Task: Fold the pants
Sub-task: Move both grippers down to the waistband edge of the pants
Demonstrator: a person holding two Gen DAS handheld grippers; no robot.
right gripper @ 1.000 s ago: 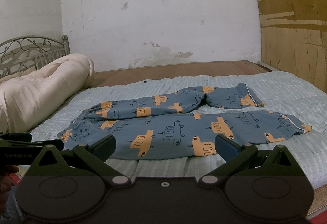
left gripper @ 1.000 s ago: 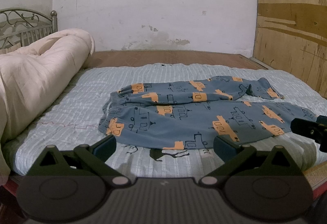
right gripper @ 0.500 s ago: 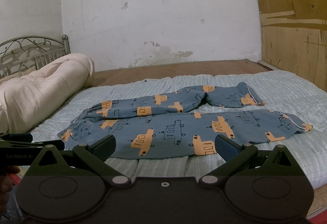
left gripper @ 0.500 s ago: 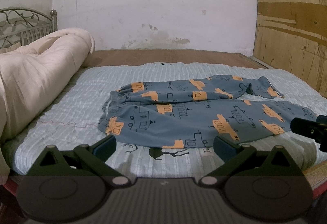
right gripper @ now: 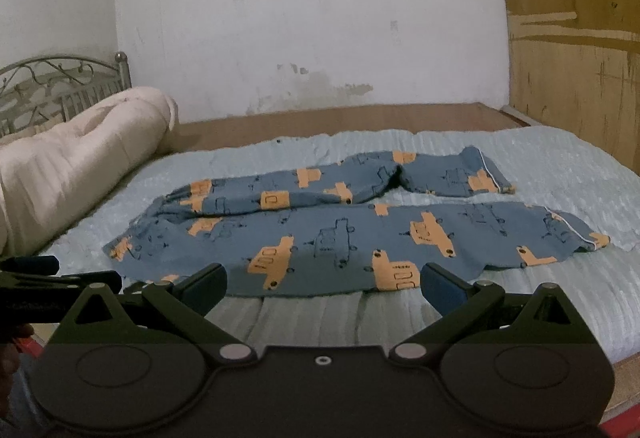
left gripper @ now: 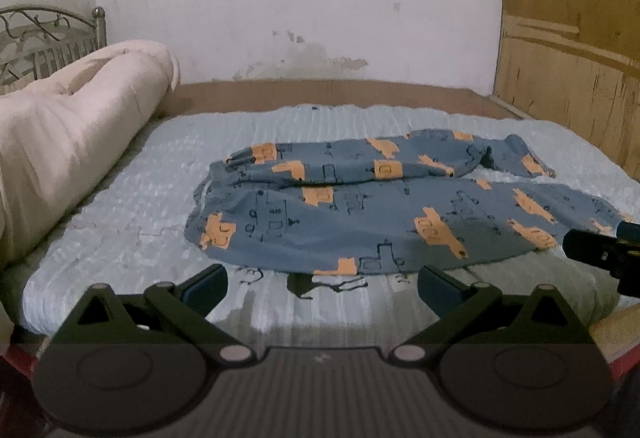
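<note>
Left hand-held gripper (left gripper: 322, 284): lower centre of the left wrist view, fingers spread wide apart, nothing between them, short of the near edge of the pants (left gripper: 372, 206). Right hand-held gripper (right gripper: 323, 284): lower centre of the right wrist view, fingers likewise spread apart and empty, just short of the pants' near hem.

The pants lie flat at mid-frame on the bed (right gripper: 560, 174), waistband toward frame left, legs extending right. The near leg is straight; the far leg is bent at its cuff end.

Quilt (left gripper: 68, 134): rolled, left of frame, well apart from the pants. Headboard (right gripper: 44, 86): upper left, behind the quilt. Wall (right gripper: 304, 14): rear.
</note>
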